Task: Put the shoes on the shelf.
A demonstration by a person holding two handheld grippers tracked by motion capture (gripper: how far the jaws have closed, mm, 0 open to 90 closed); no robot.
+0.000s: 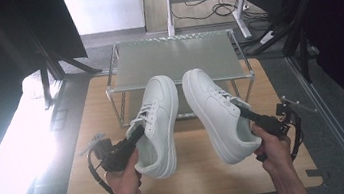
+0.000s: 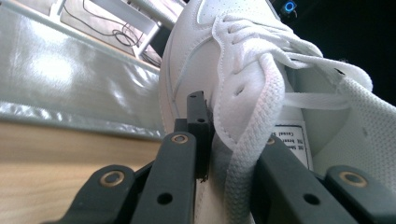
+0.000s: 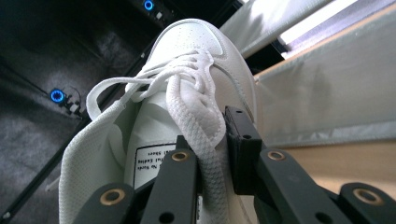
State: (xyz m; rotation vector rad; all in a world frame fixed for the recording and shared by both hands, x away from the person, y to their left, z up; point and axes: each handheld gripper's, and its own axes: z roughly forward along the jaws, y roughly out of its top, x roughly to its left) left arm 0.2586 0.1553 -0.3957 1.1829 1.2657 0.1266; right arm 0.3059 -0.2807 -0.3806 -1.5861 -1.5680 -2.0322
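2 white sneakers (left [image 1: 157,124], right [image 1: 218,113]), 1 pinched apparently by its collar in each gripper's [image 1: 136,134] [image 1: 240,109] jaws.

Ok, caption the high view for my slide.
Each hand-held gripper, left and right, holds a white sneaker before the metal rack.

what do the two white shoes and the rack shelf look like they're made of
Left shoe and right shoe: smooth white leather or imitation, going by the matte sheen and punched toe holes, with woven laces and mesh lining. Rack shelf: probably brushed metal, grey with soft reflections.
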